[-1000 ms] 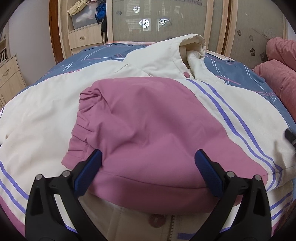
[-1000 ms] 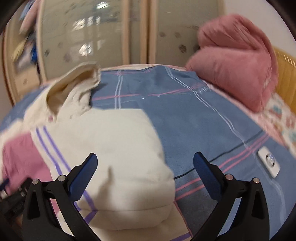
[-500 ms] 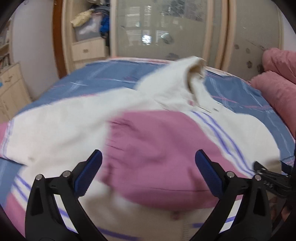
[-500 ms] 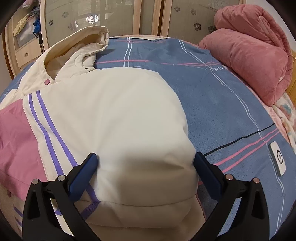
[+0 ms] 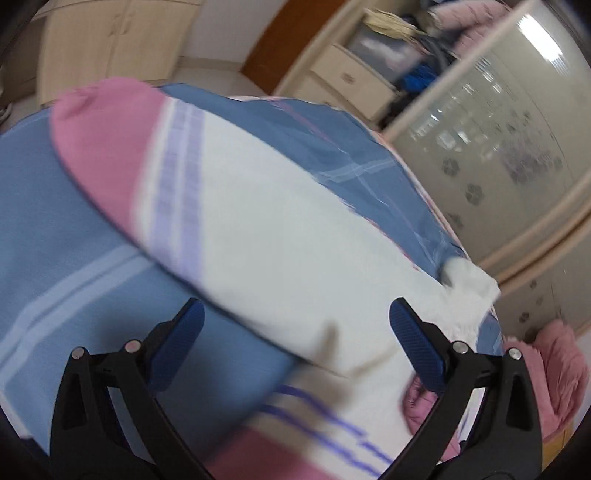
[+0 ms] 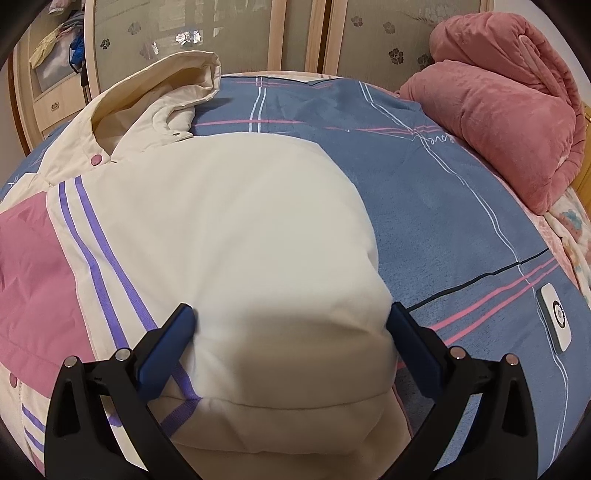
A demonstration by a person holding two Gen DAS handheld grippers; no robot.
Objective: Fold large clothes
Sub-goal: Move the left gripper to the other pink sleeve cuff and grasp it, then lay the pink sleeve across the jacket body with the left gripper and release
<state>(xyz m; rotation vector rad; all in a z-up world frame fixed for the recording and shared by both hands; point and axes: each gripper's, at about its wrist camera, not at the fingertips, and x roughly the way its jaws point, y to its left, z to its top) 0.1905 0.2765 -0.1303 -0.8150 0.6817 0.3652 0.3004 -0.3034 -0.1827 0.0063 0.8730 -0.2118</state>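
Note:
A cream padded jacket [image 6: 229, 236] with pink panels, purple stripes and a hood [image 6: 162, 85] lies on a blue striped bed [image 6: 443, 206]. Its right side is folded over, and the folded cream edge bulges between the wide-spread fingers of my right gripper [image 6: 291, 332], which is open. In the blurred, tilted left wrist view, the jacket's outstretched sleeve [image 5: 258, 221] with its pink cuff [image 5: 107, 147] runs across the bed toward the upper left. My left gripper [image 5: 295, 328] stands open over the sleeve's near end, holding nothing.
A folded pink blanket [image 6: 506, 107] sits at the bed's right edge. A small white controller [image 6: 556, 321] lies on the sheet at right. Wardrobe doors [image 6: 295, 33] and shelves with drawers [image 5: 351, 77] stand behind the bed.
My left gripper has swung left and tilted, from the pink folded sleeve on the jacket's front to the outstretched sleeve. My right gripper has moved in onto the folded cream edge.

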